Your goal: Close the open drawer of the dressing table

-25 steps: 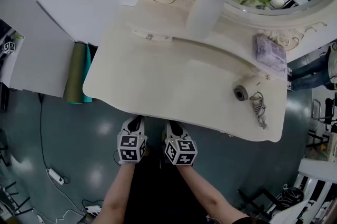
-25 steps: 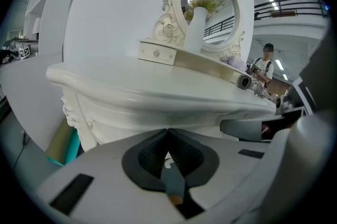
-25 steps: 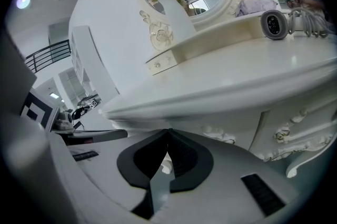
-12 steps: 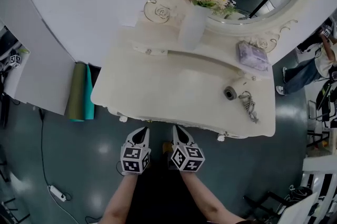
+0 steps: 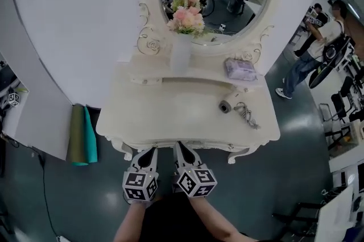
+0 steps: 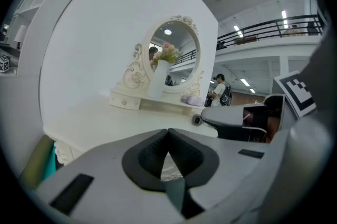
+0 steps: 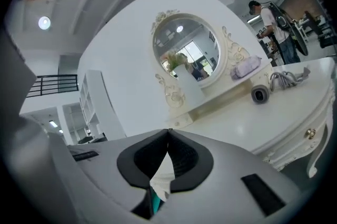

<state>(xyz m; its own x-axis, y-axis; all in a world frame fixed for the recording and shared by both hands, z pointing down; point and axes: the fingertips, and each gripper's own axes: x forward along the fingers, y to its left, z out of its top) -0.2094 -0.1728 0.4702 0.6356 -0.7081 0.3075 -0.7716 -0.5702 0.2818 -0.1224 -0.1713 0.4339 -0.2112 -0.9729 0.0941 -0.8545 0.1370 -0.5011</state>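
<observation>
Head view: white dressing table [image 5: 142, 116] against a white wall, with an oval mirror [image 5: 227, 2] on top. A vase of pink flowers [image 5: 183, 36], a purple pouch [image 5: 240, 69], a grey roll [image 5: 226, 106] and a coiled cable [image 5: 245, 114] sit on it. Green and teal rolls [image 5: 79, 136] stand on the floor at the table's left. Left gripper [image 5: 148, 154] and right gripper [image 5: 181, 150] are side by side, tips just at the table's front edge. The drawer [image 5: 165, 146] is in the front apron right ahead of the tips and looks flush with the apron from here

Left gripper view: left gripper [image 6: 168, 133] has its jaws pressed together at the tips with nothing between them. Carved table apron shows through the gap behind the tips. The right gripper [image 6: 237, 120] is just beside it at the right, with mirror [image 6: 174, 54] and vase [image 6: 158, 78] beyond

Right gripper view: right gripper [image 7: 168, 132] also has its jaws pressed together and holds nothing. The tabletop lies beyond with grey roll [image 7: 259, 94], cable [image 7: 287, 80] and pouch [image 7: 246, 66]. A small knob [image 7: 310, 133] shows on the apron at far right
</observation>
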